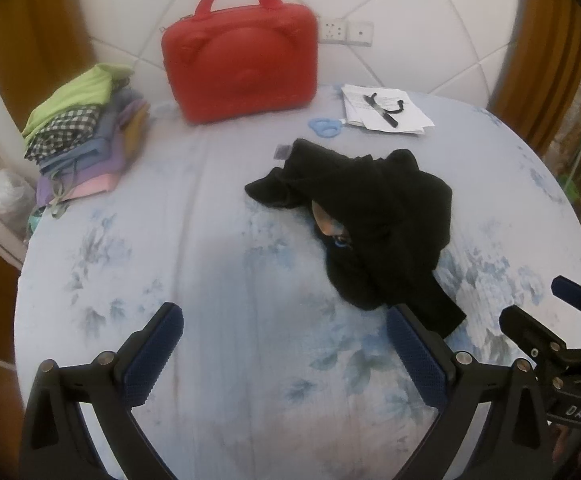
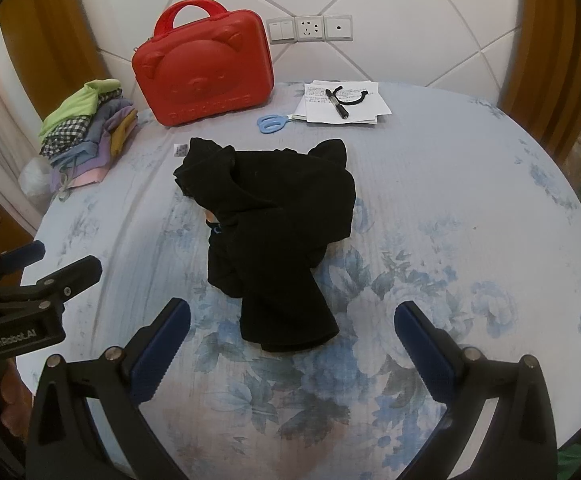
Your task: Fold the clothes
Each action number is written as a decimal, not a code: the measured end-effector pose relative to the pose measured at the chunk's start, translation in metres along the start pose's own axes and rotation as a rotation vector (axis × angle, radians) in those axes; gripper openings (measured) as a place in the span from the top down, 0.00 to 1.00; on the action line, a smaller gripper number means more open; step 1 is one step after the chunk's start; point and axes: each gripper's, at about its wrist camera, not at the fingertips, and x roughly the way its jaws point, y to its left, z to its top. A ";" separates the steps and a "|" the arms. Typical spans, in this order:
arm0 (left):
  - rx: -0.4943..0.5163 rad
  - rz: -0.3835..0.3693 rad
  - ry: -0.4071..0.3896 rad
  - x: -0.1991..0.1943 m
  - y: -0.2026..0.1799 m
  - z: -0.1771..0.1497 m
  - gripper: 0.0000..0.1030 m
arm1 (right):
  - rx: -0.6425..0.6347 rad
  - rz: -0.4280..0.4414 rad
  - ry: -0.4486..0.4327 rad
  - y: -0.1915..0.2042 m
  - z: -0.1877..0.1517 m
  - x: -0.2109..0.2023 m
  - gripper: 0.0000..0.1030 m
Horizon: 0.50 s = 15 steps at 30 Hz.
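A crumpled black garment (image 1: 370,216) lies in a heap on the floral blue bedsheet (image 1: 210,240); it also shows in the right wrist view (image 2: 274,224), with a small printed patch peeking out at its left side. My left gripper (image 1: 286,320) is open and empty, just left of the garment's near end. My right gripper (image 2: 292,316) is open and empty, with the garment's near end lying between its fingers, not gripped. Each gripper shows at the edge of the other's view: the right gripper (image 1: 538,304) and the left gripper (image 2: 66,258).
A stack of folded clothes (image 1: 78,136) sits at the far left of the bed (image 2: 86,136). A red bear-face case (image 1: 242,64) leans on the white headboard. Papers with a black pen (image 2: 342,102) and blue scissors (image 2: 272,123) lie at the back right.
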 end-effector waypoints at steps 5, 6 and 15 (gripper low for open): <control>-0.003 -0.002 0.005 0.003 0.000 0.001 0.00 | -0.003 -0.001 0.008 -0.001 -0.001 0.003 0.00; -0.003 -0.002 0.005 0.004 0.000 0.001 0.00 | -0.004 -0.001 0.010 0.000 0.000 0.004 0.00; -0.014 -0.003 0.018 0.014 0.006 0.005 0.00 | -0.006 0.000 0.031 -0.001 0.002 0.015 0.00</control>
